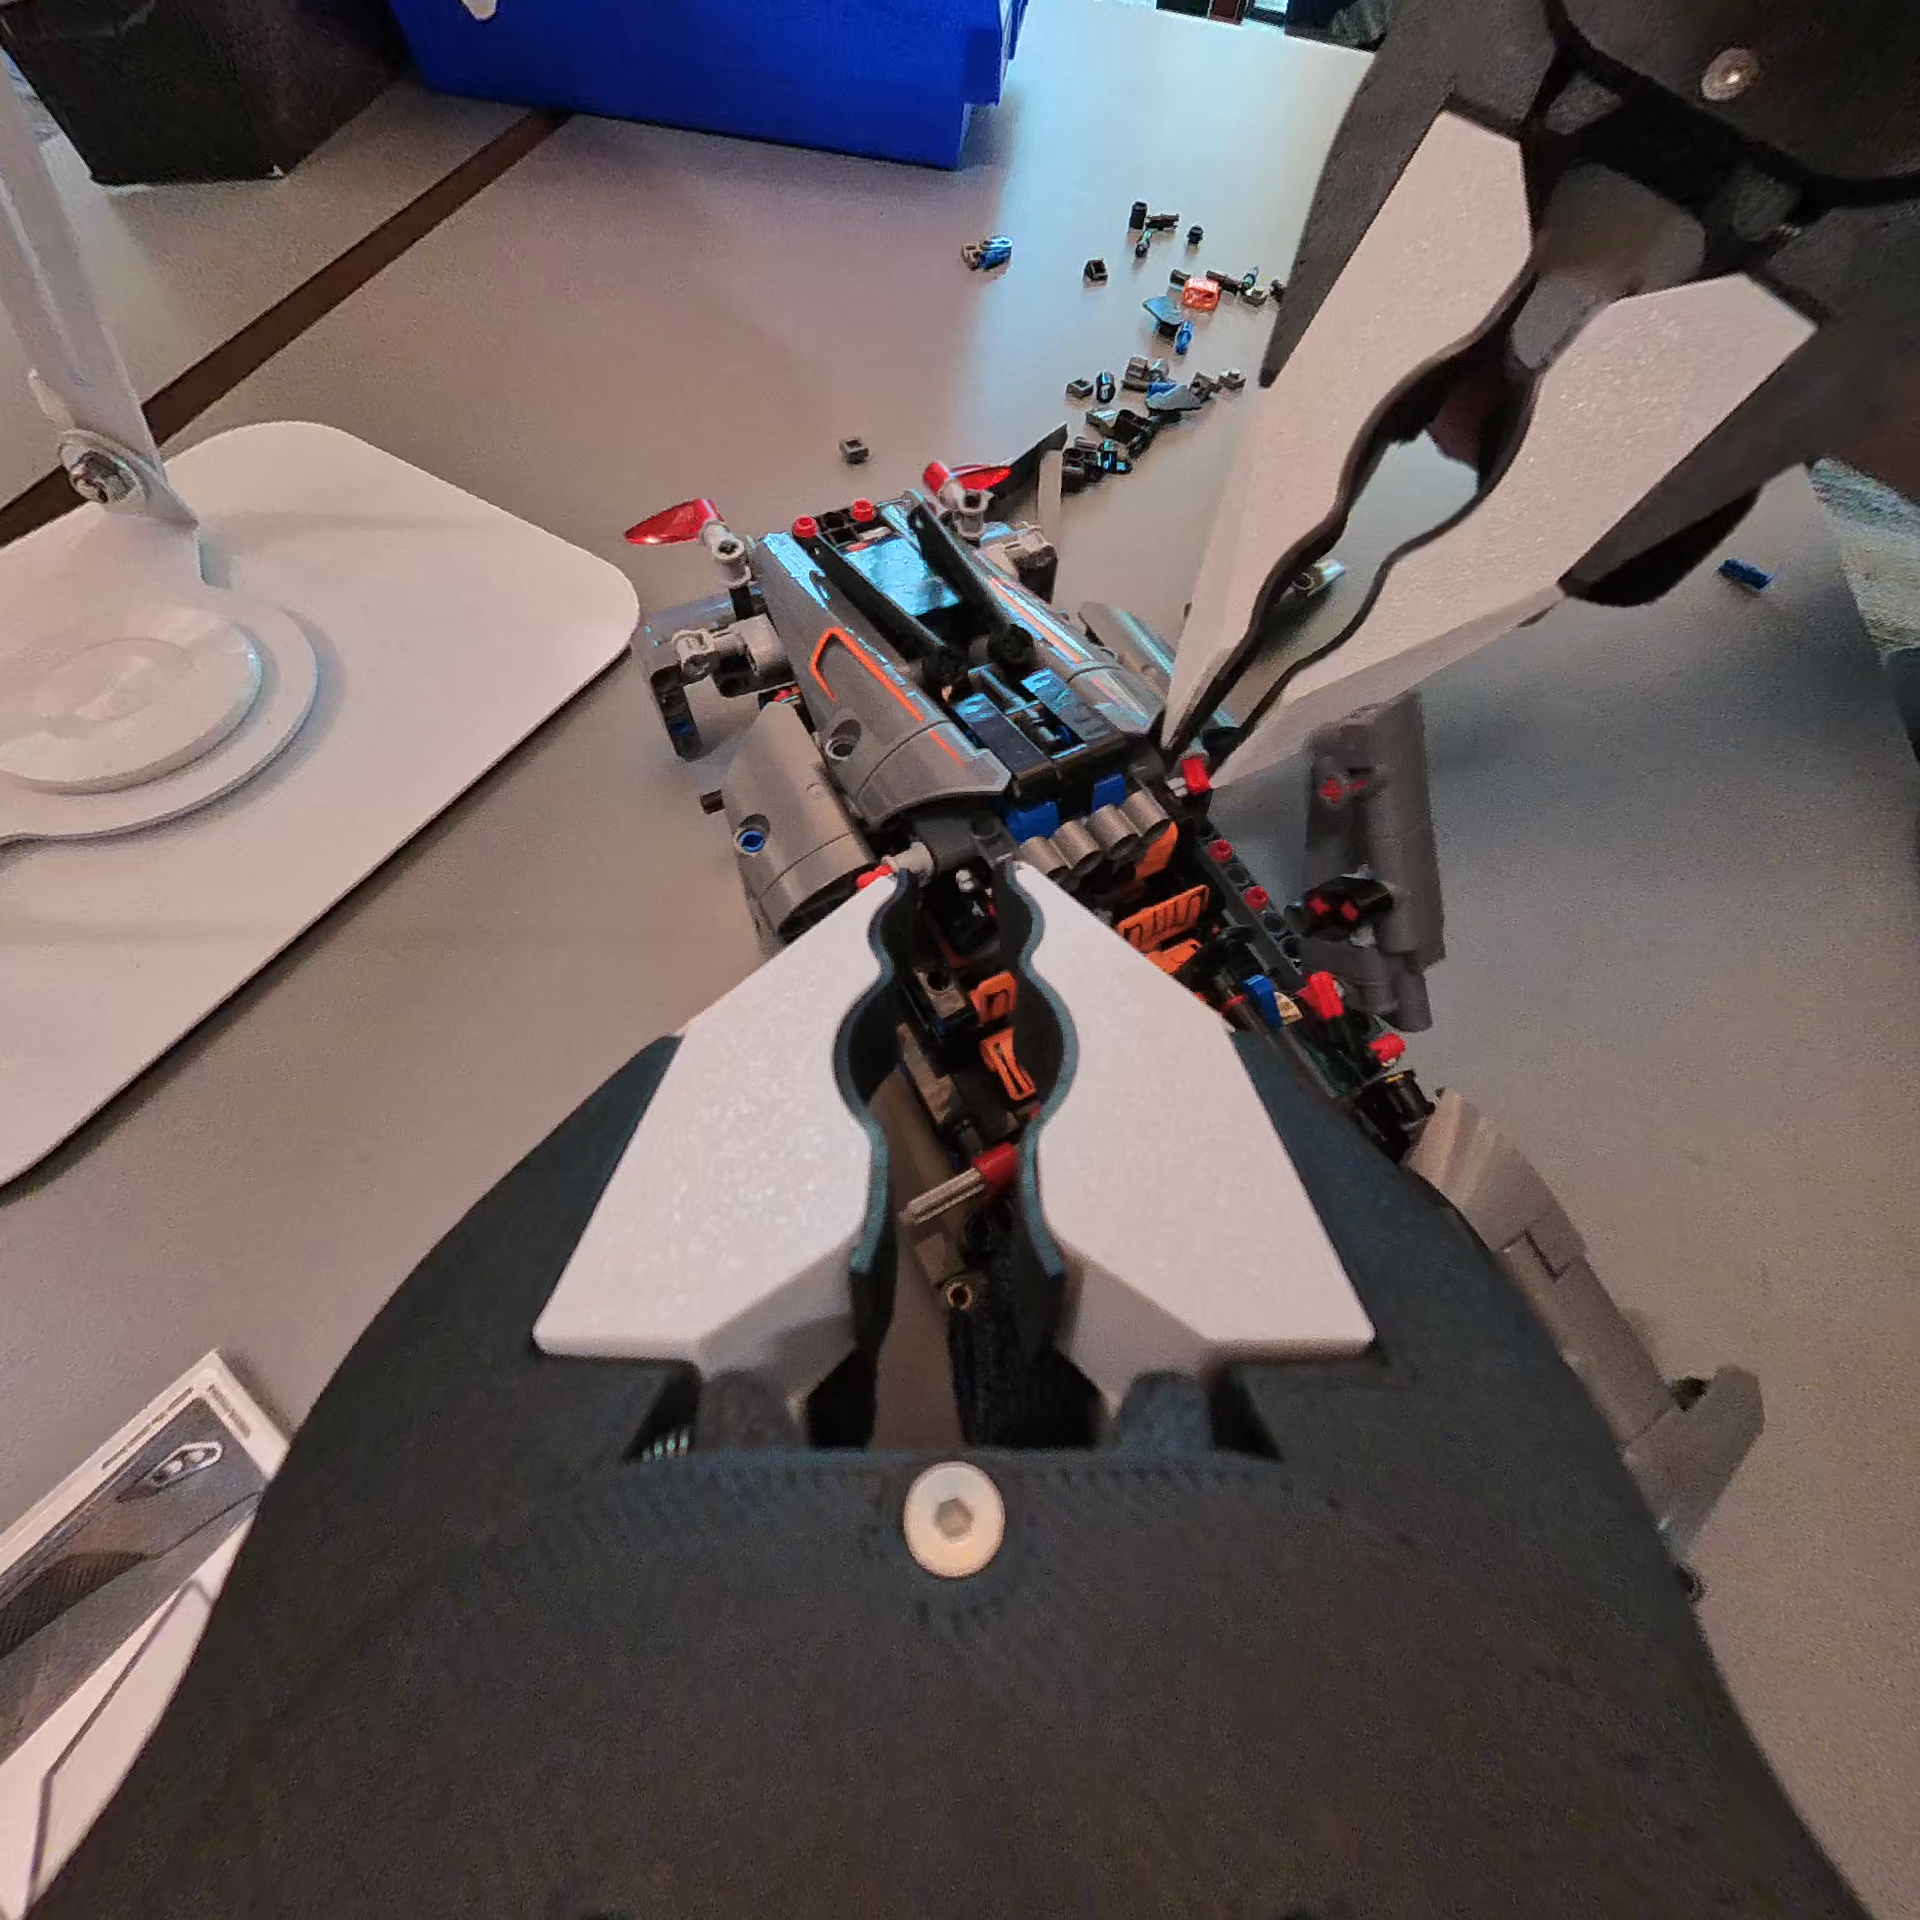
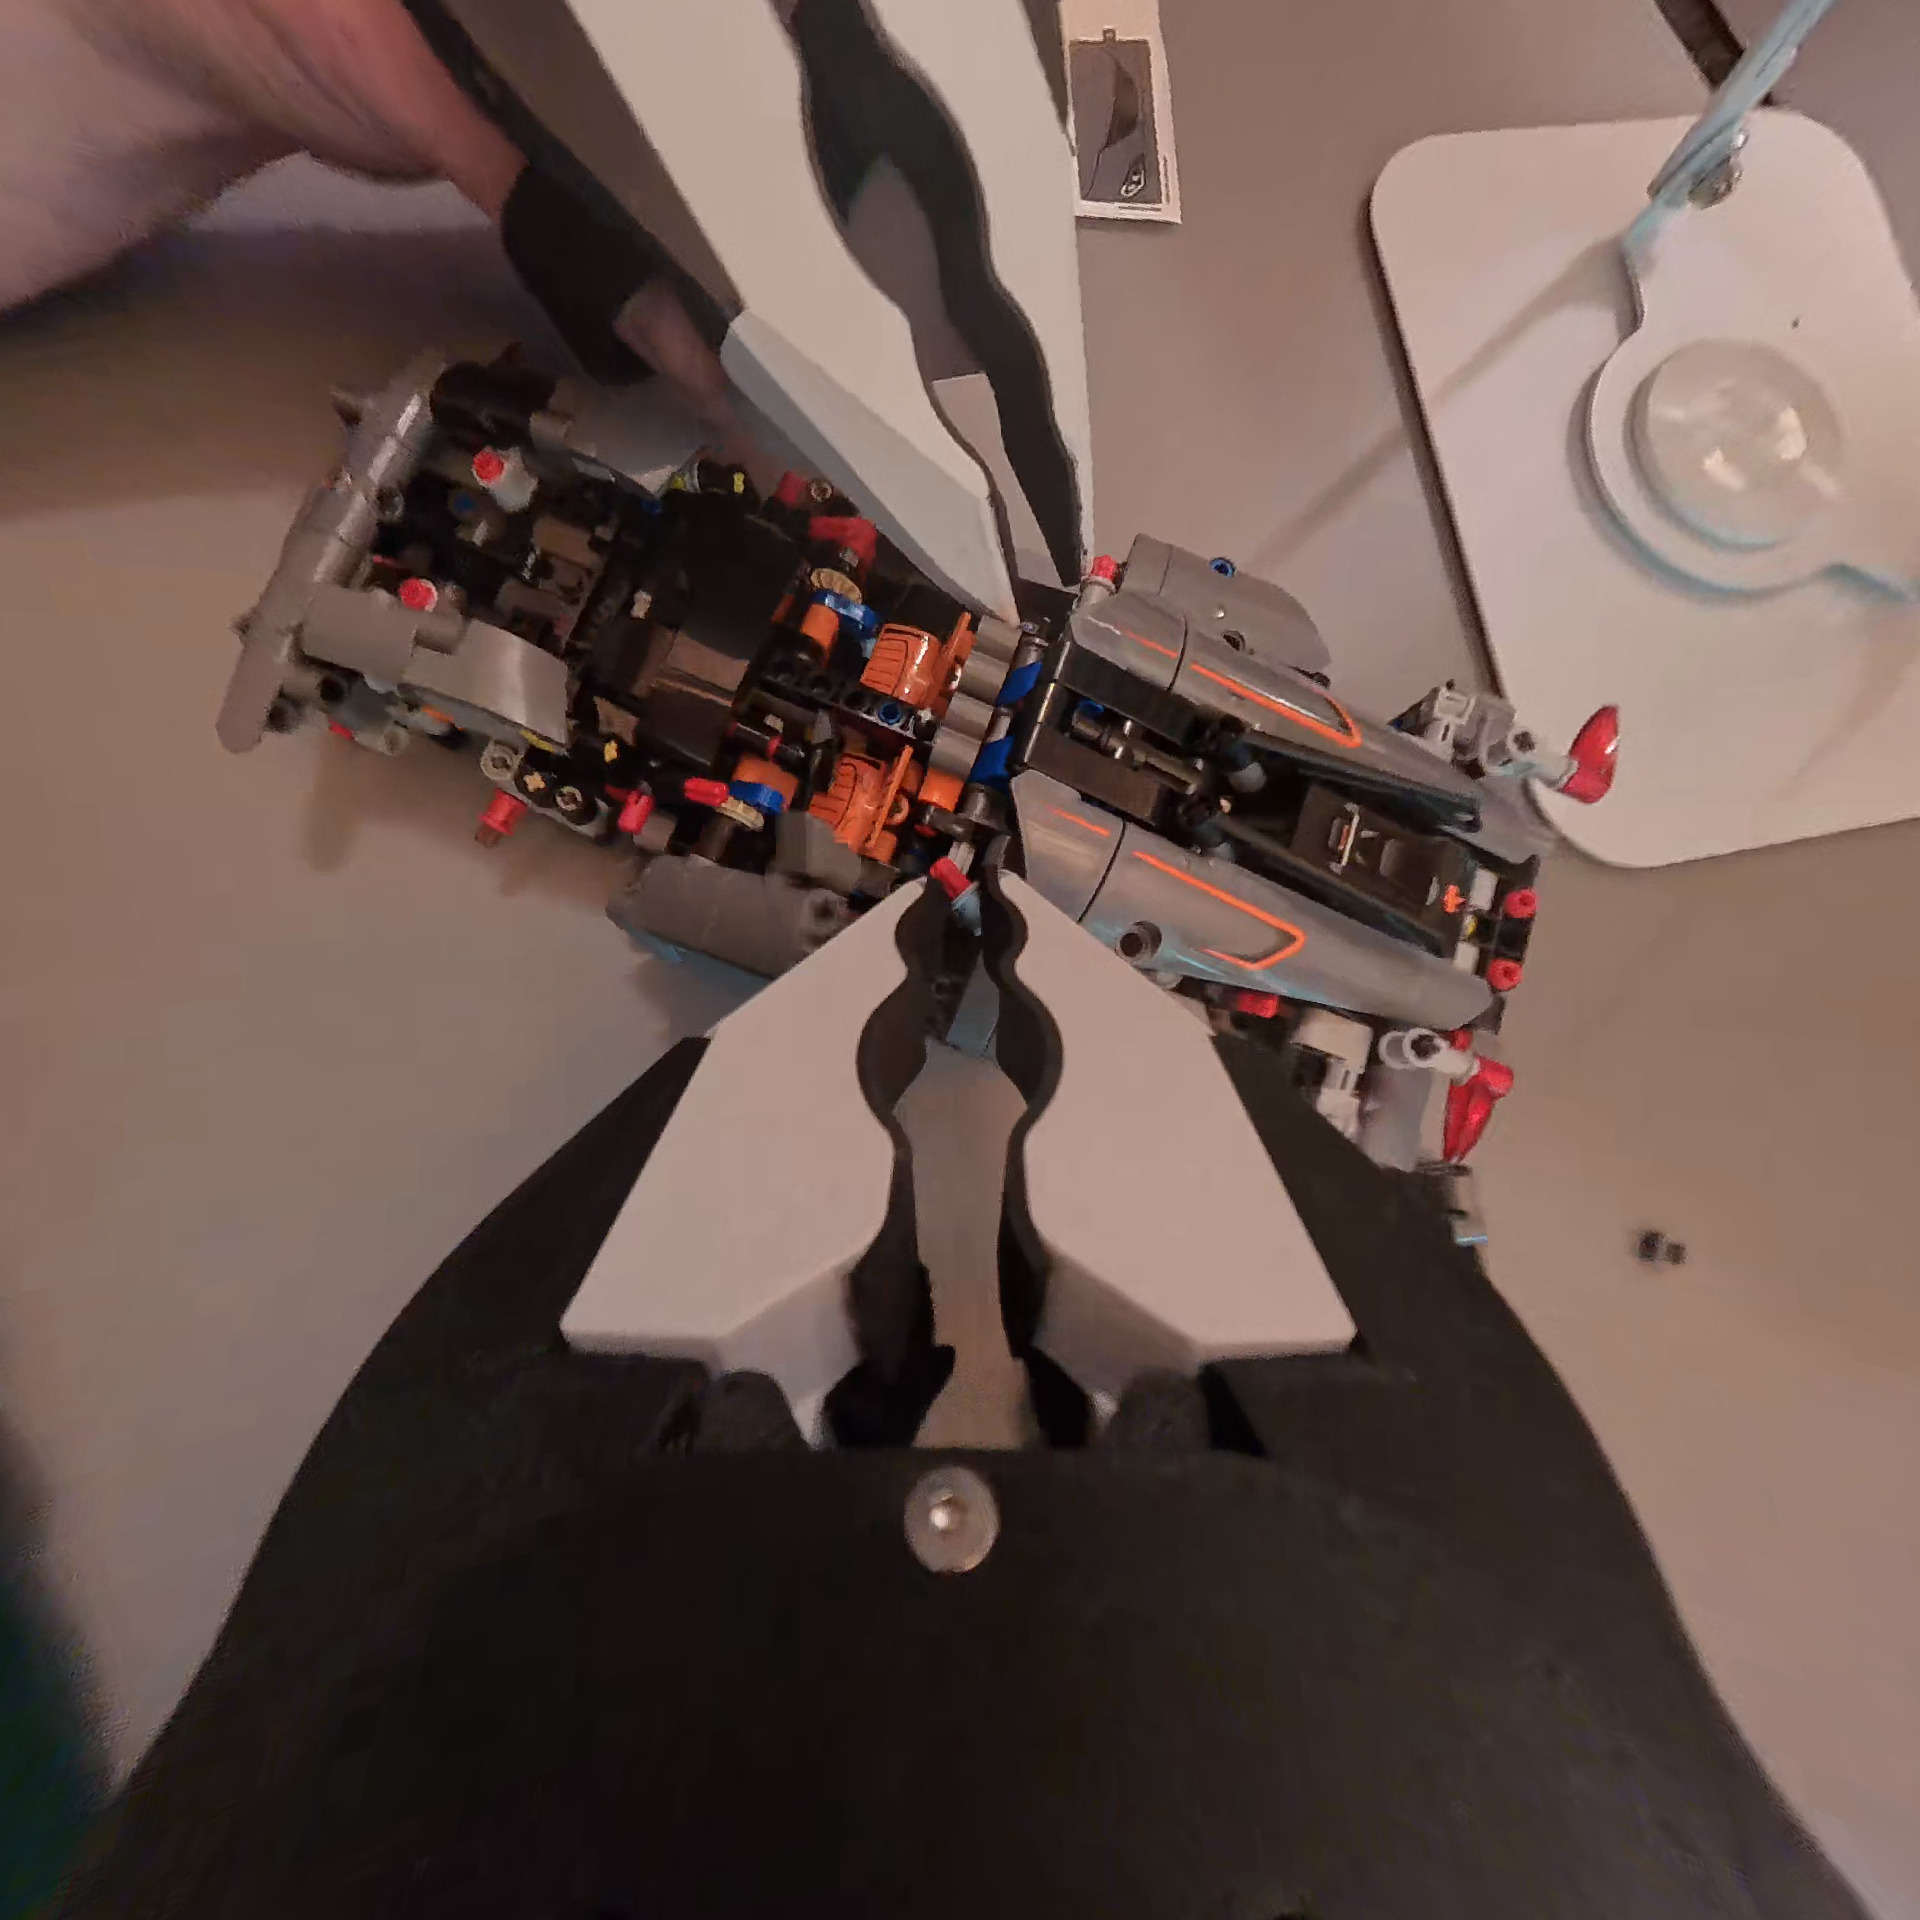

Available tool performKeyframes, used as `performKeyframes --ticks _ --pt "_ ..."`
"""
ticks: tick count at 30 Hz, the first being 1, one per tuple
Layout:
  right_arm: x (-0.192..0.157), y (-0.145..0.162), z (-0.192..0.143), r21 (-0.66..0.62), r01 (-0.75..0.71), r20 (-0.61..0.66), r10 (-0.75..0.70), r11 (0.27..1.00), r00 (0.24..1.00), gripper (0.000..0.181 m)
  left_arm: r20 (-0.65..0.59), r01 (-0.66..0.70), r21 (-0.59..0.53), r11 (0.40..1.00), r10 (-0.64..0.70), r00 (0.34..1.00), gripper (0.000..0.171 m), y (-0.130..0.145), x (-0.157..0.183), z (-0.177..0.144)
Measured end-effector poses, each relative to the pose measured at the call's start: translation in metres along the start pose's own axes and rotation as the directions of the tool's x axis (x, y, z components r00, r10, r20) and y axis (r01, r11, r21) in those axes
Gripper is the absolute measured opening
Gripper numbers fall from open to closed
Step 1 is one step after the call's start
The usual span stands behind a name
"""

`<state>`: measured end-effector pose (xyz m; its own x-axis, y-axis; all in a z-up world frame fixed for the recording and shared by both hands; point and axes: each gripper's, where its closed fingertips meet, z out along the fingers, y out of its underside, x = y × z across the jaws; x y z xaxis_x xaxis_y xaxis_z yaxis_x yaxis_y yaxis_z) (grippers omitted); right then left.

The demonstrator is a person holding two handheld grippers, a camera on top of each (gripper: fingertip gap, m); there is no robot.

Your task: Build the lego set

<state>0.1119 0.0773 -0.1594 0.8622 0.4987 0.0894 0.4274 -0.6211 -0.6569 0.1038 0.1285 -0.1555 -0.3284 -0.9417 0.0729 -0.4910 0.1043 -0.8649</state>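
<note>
A partly built grey, black and orange lego car lies on the grey table, with its red tail lights at the far end. It also shows in the right wrist view. My left gripper is closed down narrow on the car's middle, beside a red pin. In the right wrist view it comes in from the top. My right gripper pinches the car's opposite side at a red pin. In the left wrist view it reaches in from the upper right.
A white stand base sits close beside the car. Loose small parts lie farther back, before a blue bin. An instruction booklet lies near me. A hand holds the left gripper. Spacing between my two grippers at the tips: around 6 cm.
</note>
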Motion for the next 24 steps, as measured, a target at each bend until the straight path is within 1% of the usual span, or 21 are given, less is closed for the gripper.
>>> performKeyframes --ticks 3,6,7,9,12,17,21,24 --pt "0.0 0.001 -0.002 0.012 -0.098 0.038 0.098 0.995 0.994 0.003 0.0 0.001 0.001 1.0 -0.001 1.0 0.014 -0.001 0.001 0.001" --pt "-0.003 0.001 -0.003 0.001 -0.142 0.045 0.142 0.99 0.989 0.003 -0.006 -0.004 -0.002 1.0 0.004 1.0 0.015 -0.001 0.003 0.002" --pt "-0.004 0.002 -0.004 0.001 -0.128 0.05 0.128 0.992 0.99 0.003 -0.008 -0.006 -0.002 1.0 0.006 1.0 0.016 -0.001 0.004 0.002" --pt "-0.005 0.004 -0.005 0.0 0.009 0.027 -0.009 1.0 1.0 0.003 -0.01 -0.011 -0.003 1.0 0.011 1.0 0.016 -0.001 0.005 0.003" --pt "-0.002 0.003 -0.011 -0.004 0.151 0.008 -0.151 0.988 0.988 0.006 -0.008 -0.015 -0.005 1.0 0.015 1.0 0.016 -0.001 0.005 0.003" --pt "-0.003 0.007 -0.01 0.01 0.254 0.075 -0.254 0.967 0.964 0.005 -0.013 -0.013 -0.003 1.0 0.013 1.0 0.015 -0.001 0.006 0.003" --pt "-0.003 0.006 -0.009 0.009 0.365 0.087 -0.365 0.931 0.927 0.005 -0.019 -0.009 0.002 1.0 0.009 1.0 0.015 -0.001 0.006 0.003" --pt "-0.003 0.005 -0.008 0.001 0.415 0.099 -0.413 0.91 0.905 0.003 -0.025 -0.005 0.006 1.0 0.005 1.0 0.014 -0.001 0.006 0.004"
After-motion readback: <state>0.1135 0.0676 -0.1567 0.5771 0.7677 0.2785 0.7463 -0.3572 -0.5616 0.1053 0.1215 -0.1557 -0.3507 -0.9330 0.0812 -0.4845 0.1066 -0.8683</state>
